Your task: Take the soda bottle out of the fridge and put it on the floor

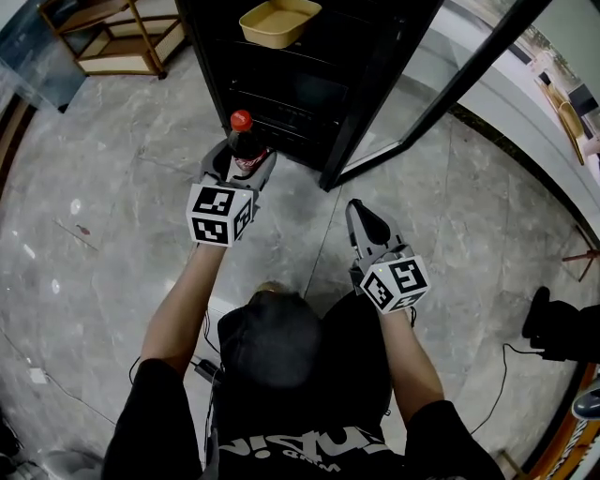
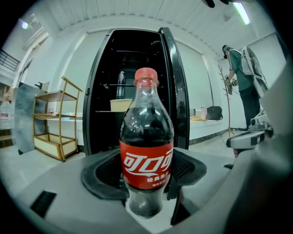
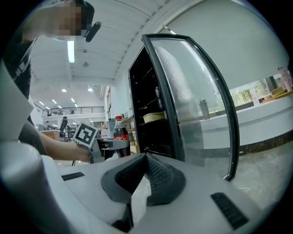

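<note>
A soda bottle [image 1: 246,143] with a red cap, red label and dark drink stands upright between the jaws of my left gripper [image 1: 239,169], which is shut on its lower body. In the left gripper view the soda bottle [image 2: 146,137] fills the middle, held in front of the open black fridge [image 2: 132,87]. My right gripper [image 1: 361,220] hangs to the right over the floor, shut with nothing in it. From the right gripper view the soda bottle [image 3: 120,132] and the left gripper's marker cube [image 3: 85,135] show at the left of the fridge [image 3: 155,100].
The fridge's glass door [image 1: 469,66] stands swung open to the right. A yellow tub [image 1: 279,21] sits on a fridge shelf. A wooden rack [image 1: 117,37] stands at the far left. Grey marble floor [image 1: 103,206] lies below. A person [image 2: 242,77] stands by the counter at right.
</note>
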Demonstrator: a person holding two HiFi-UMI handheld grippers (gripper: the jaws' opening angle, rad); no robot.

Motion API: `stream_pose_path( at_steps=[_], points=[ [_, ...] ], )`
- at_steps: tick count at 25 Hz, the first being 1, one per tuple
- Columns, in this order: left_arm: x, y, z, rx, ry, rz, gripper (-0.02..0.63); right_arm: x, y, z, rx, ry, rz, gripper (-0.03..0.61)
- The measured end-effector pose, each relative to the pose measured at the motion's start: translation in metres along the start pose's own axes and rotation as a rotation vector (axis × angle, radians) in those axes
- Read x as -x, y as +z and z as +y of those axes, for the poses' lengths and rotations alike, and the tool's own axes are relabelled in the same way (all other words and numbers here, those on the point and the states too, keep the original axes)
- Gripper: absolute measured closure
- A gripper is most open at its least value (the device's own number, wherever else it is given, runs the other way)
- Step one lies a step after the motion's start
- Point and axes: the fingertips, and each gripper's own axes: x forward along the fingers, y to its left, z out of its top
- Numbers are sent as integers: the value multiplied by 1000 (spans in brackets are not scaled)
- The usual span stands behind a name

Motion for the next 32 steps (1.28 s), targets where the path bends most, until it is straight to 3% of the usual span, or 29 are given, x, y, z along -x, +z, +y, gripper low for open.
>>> stream_pose_path(
  at_steps=[9,18,24,32],
  points=[
    [-7,-69,-2,2,11,6,304,-6,-20,-11,32,15,-9,555],
    [-23,-150,-14,34,10,31,304,-9,-51,-30,-6,104,39,555],
    [-36,-203,-26,35,9,60,304,-15,-91,-36,49,147,74,555],
    [-51,-240,-31,13,1,72,304,-13,-138,-35,-2,165,121,555]
  ],
)
